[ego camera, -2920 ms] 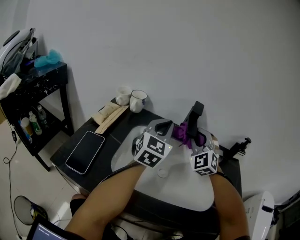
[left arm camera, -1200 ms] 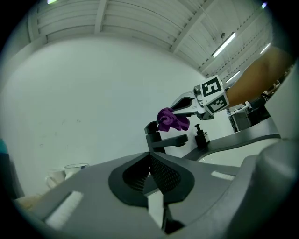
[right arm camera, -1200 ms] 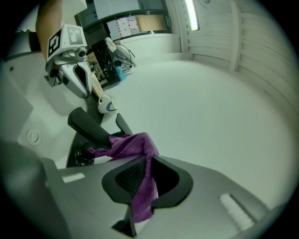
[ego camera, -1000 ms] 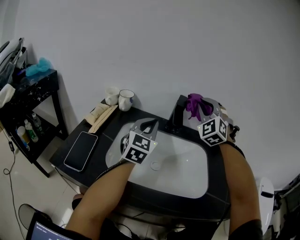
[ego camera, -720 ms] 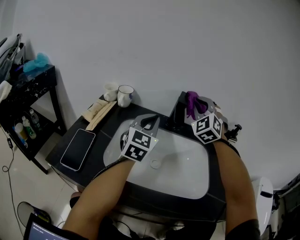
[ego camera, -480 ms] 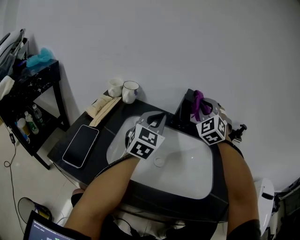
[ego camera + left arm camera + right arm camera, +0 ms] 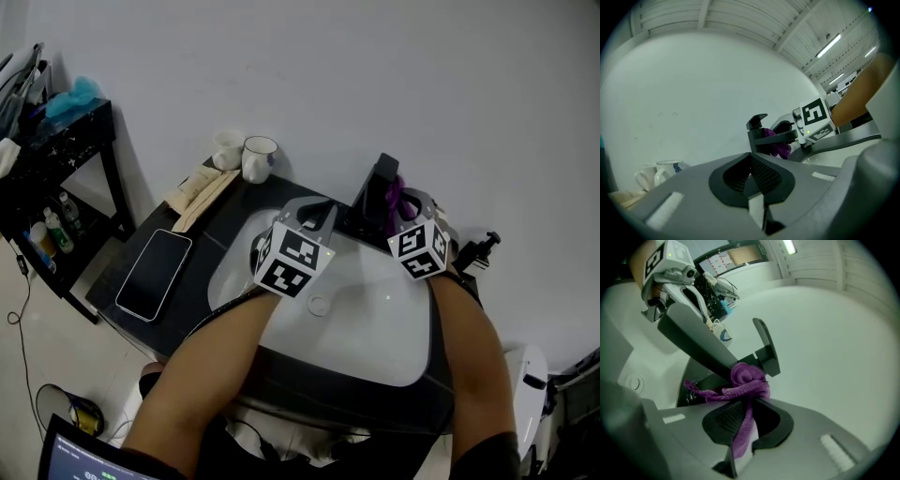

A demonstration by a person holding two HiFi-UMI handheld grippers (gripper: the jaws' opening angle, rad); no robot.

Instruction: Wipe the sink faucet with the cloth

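The black faucet (image 7: 379,187) stands at the back of the white sink (image 7: 375,319). My right gripper (image 7: 399,201) is shut on the purple cloth (image 7: 394,199) and holds it against the faucet's right side. In the right gripper view the cloth (image 7: 743,380) bunches against the spout (image 7: 701,345), just below the handle (image 7: 764,341), with its tail pinched in my right gripper (image 7: 744,401). My left gripper (image 7: 317,210) hovers over the basin left of the faucet, shut and holding nothing. From the left gripper view, my left gripper (image 7: 751,163) looks toward the faucet (image 7: 759,136) and cloth (image 7: 777,146).
A phone (image 7: 153,275) lies on the black counter (image 7: 202,253) at the left, with a beige packet (image 7: 202,190) and two mugs (image 7: 258,157) behind it. A black shelf (image 7: 56,155) stands further left. A small black fitting (image 7: 483,248) sits right of the sink. The drain (image 7: 319,303) is mid-basin.
My right gripper has brought the cloth from the top of the faucet down along its right side. My left gripper has stayed shut over the basin.
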